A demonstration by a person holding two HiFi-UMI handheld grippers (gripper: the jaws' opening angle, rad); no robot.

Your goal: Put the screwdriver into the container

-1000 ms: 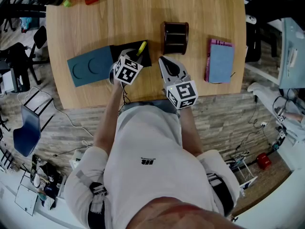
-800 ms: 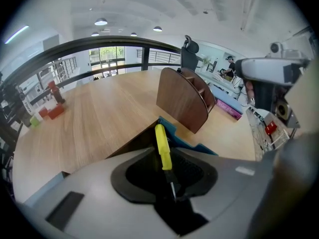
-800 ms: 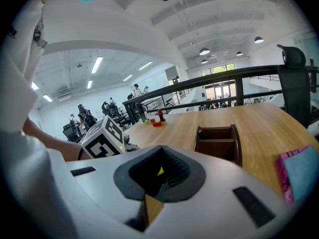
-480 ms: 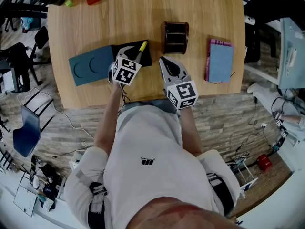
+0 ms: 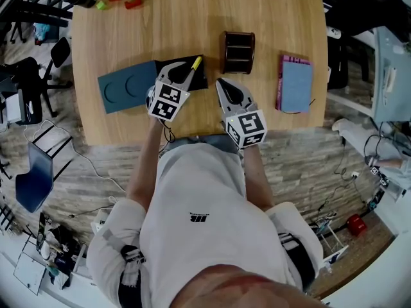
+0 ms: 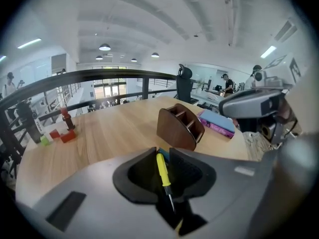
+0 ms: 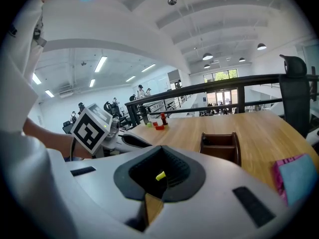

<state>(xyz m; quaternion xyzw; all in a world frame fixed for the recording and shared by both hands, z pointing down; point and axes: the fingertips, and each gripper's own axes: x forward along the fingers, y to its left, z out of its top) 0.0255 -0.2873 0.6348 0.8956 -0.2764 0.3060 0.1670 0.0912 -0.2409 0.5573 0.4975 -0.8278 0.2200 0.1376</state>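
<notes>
- Brown container (image 5: 238, 52) upright on table (image 5: 270, 11), at 2 o'clock from left gripper (image 5: 184, 68).
- Clamped between left jaws: yellow screwdriver (image 6: 162, 169), outside container.
- Right gripper (image 7: 162, 151) pressed closed, gripping nothing, at container's 6 o'clock.

Container (image 5: 237, 51) open on top, bare table (image 5: 192, 18) wide beyond it and on its left, clear strip between it and notebook (image 5: 296, 83), right gripper (image 5: 223, 85) close before its near side, blocks (image 5: 125, 2) well apart at far corner.
</notes>
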